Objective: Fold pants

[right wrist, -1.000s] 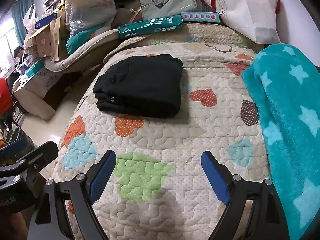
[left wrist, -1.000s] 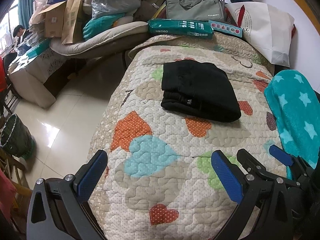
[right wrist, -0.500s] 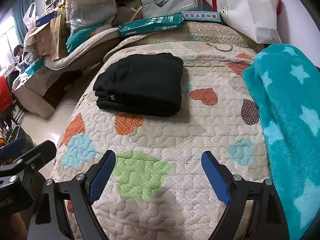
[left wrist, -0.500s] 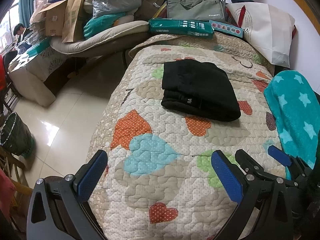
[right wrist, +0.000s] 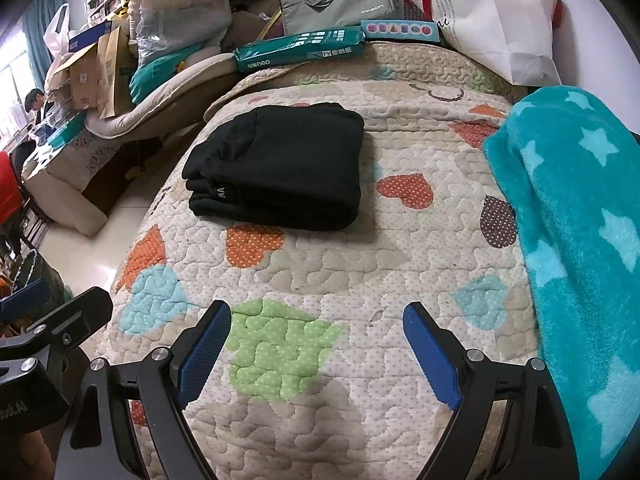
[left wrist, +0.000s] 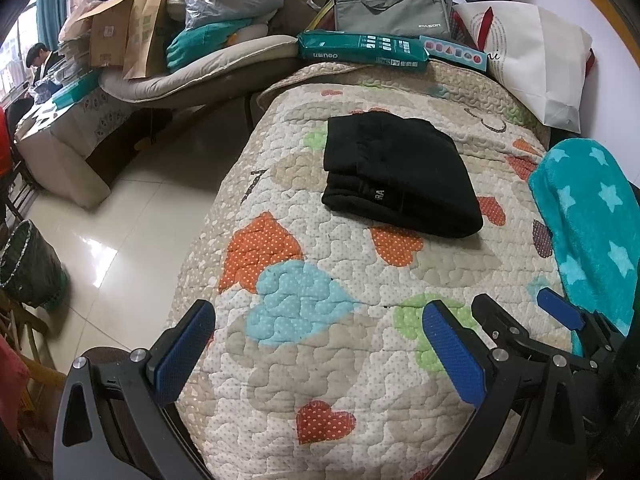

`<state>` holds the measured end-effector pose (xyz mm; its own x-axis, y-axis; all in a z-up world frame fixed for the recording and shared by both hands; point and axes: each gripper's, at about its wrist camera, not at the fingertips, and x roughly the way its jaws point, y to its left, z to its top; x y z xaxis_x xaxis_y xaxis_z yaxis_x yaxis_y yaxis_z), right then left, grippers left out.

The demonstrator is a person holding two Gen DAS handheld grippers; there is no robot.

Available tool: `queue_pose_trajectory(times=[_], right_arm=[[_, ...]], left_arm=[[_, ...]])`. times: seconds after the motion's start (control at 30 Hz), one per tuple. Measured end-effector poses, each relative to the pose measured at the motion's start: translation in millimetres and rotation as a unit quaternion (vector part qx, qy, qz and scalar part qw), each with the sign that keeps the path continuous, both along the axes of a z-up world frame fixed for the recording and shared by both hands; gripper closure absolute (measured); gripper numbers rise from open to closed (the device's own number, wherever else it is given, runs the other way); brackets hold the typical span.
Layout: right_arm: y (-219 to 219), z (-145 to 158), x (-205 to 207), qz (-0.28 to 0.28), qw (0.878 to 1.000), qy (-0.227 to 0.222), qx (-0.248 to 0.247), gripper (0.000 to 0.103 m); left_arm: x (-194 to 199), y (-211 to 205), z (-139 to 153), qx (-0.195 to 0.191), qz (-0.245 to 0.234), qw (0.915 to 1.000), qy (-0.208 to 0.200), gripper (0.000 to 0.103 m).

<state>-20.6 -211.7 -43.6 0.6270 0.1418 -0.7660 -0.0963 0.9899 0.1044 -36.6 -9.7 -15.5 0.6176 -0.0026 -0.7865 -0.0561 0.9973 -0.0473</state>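
Apparently the folding is done. Nearest, the left hand-held gripper (left wrist: 320,344) and right hand-held gripper (right wrist: 316,344) both hover released over the bed's near end, grasping nothing. Farther on, the black pants (right wrist: 276,164) lie as a compact stacked rectangle toward the bed's (right wrist: 320,272) left edge, untouched; little seems left. The left view shows more of the floor (left wrist: 136,220); the right shows more of the teal blanket (right wrist: 572,220) along the right edge.

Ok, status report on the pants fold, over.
Left gripper open, empty. Right gripper open, empty. Black fabric pants lie folded on the heart-patterned quilt, untouched. Nothing between grippers and pants.
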Motion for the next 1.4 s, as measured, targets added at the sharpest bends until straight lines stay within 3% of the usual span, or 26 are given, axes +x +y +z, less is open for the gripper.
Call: queue_pose_trajectory(times=[1.4], right_arm=[[6.6,-5.4,0.2,0.011,1.000,0.008,-0.012,0.010]], left_arm=[[-2.4,-1.1,-7.3,-0.004,-0.001,0.9999,0.012,0.000]])
